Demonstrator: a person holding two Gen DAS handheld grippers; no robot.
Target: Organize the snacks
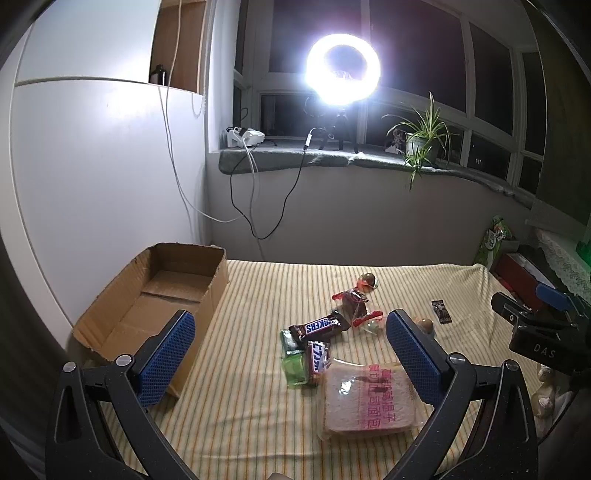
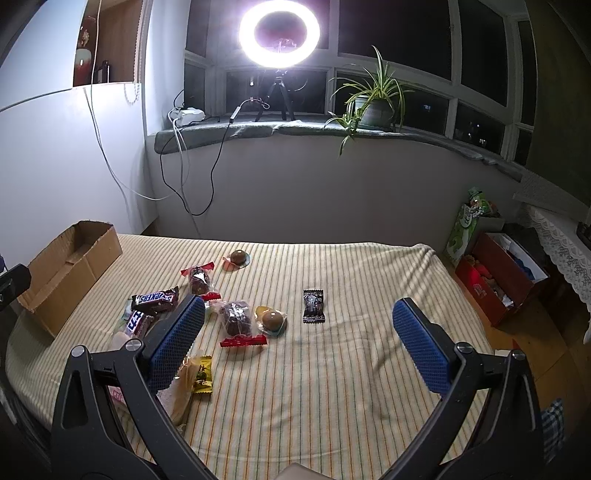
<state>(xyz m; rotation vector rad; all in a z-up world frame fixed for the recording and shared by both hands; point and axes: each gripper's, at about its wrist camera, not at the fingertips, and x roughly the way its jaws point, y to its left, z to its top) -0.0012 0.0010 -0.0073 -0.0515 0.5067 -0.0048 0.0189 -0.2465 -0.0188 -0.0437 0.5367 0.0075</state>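
Snacks lie scattered on a striped cloth. In the left wrist view a Snickers bar [image 1: 320, 326], a second bar [image 1: 318, 356], a green packet [image 1: 295, 369] and a bagged bread slice [image 1: 369, 397] sit between the fingers of my open left gripper [image 1: 290, 330]. An empty cardboard box [image 1: 162, 295] stands at the left. In the right wrist view my open right gripper [image 2: 298, 314] hovers over the cloth. A black sachet [image 2: 313, 305], a brownie in clear wrap [image 2: 238, 319], a round chocolate [image 2: 272, 319] and a yellow candy [image 2: 202, 374] lie near it.
A ring light [image 2: 279, 34] on a tripod and a potted plant [image 2: 373, 107] stand on the windowsill. Cables hang down the wall. A red box [image 2: 495, 280] of items and a green bag [image 2: 461, 236] sit on the floor at the right.
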